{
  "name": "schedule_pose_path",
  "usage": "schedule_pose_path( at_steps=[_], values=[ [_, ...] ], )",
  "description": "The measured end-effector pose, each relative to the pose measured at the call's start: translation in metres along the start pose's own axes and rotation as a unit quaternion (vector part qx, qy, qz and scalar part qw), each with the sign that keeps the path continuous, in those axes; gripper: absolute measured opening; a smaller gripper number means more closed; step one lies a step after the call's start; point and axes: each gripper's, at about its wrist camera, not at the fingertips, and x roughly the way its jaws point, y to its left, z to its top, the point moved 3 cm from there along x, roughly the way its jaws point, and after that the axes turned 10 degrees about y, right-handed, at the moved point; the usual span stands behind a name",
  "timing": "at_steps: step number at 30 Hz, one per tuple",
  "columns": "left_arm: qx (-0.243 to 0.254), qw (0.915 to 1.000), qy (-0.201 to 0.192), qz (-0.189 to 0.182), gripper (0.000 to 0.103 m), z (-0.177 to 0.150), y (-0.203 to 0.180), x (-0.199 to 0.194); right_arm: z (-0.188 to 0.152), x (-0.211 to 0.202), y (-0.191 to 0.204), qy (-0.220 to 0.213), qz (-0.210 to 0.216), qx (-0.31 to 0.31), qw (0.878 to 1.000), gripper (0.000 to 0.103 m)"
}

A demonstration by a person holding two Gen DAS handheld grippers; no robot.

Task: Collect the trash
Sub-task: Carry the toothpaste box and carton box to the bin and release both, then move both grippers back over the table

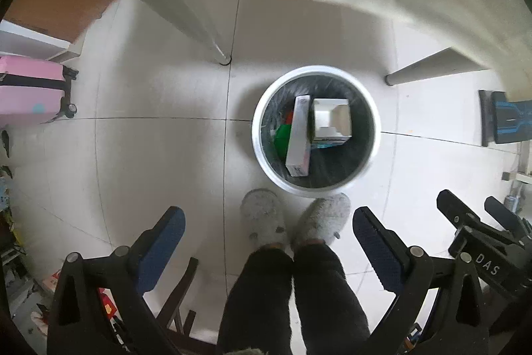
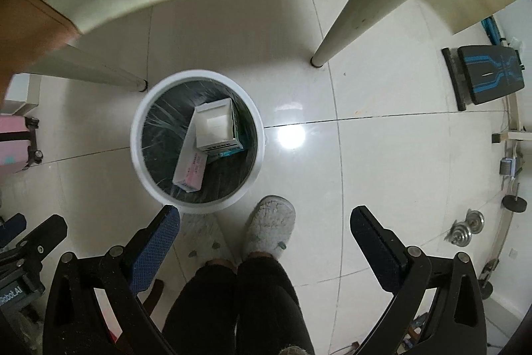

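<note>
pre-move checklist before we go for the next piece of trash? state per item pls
1. Left gripper jaws open, nothing between them: ok.
2. Right gripper jaws open, nothing between them: ok.
3. White bin upright, mouth clear: ok.
4. Long box and open carton inside the bin: ok.
5. Slippers close to the bin's near rim: not ok.
6. Next trash item in view: cannot tell.

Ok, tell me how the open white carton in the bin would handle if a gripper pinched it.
The open white carton looks like thin, empty card, so it is probably light and would likely crush under a firm pinch. It lies loose against the long white box in the bin, so it may shift when nudged.
</note>
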Motion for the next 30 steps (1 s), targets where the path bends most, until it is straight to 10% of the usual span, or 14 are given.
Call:
schedule_pose_path(
  at_steps=[19, 30],
  values=[
    [0.02, 0.9986, -0.047, -0.015, 0.103, -0.072, 0.005, -0.201, -0.097, -0.241, -0.005, -0.026, 0.066, 0.012, 0.997, 0.103],
    [0.005, 0.9813, -0.19, 0.031, 0.103, 0.01, -0.012, -0.329, -0.012, -0.385, -0.041, -0.116, 0.144, 0.072, 0.98, 0.103]
  ],
)
